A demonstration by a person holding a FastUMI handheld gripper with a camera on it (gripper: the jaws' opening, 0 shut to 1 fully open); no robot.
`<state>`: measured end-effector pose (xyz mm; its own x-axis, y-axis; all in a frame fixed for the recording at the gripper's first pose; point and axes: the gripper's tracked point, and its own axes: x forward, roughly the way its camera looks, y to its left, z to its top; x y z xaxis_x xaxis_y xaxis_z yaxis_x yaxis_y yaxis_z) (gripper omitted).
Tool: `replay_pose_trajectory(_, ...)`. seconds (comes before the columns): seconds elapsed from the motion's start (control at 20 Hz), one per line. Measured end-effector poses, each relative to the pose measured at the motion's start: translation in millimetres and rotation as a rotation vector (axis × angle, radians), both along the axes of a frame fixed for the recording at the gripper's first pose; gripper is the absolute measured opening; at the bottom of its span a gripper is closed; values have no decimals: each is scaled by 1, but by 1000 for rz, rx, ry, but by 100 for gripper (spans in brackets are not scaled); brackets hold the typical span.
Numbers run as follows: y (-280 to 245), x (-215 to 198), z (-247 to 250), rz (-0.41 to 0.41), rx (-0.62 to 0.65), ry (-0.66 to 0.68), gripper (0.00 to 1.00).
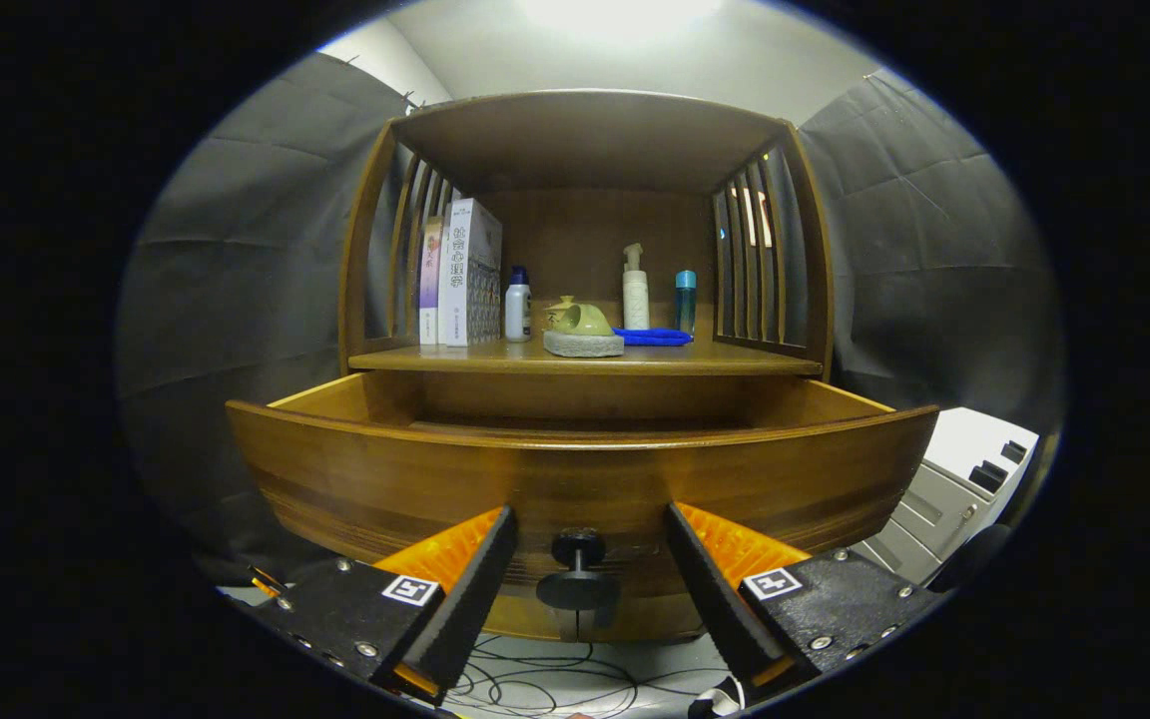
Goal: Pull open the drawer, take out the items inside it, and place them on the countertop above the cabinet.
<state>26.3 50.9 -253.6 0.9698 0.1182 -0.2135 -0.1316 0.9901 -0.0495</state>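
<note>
A wooden cabinet stands ahead with its drawer (575, 469) pulled out toward me. The drawer front fills the space just beyond my fingers, and its dark round knob (578, 574) sits between them, touching neither. My gripper (590, 529) is open, fingers spread wide on either side of the knob. The drawer's inside is hidden behind its front panel. Above it lies the countertop (735, 358), bearing a green teapot on a stone slab (583, 330), a blue cloth (653, 338), bottles and books.
Books (460, 275) stand at the countertop's left, a white bottle (517, 305) beside them, a pump bottle (635, 290) and a blue-capped bottle (685, 300) toward the right. Slatted side walls and a roof enclose the shelf. A white unit (954, 489) stands lower right. Cables (555, 679) lie on the floor.
</note>
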Motion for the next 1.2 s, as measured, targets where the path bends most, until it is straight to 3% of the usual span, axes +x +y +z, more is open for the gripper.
replay_pose_trajectory(0.9,24,131,-6,-33,29,29,95)
replay_pose_trajectory(1.2,22,142,-10,-21,34,39,95)
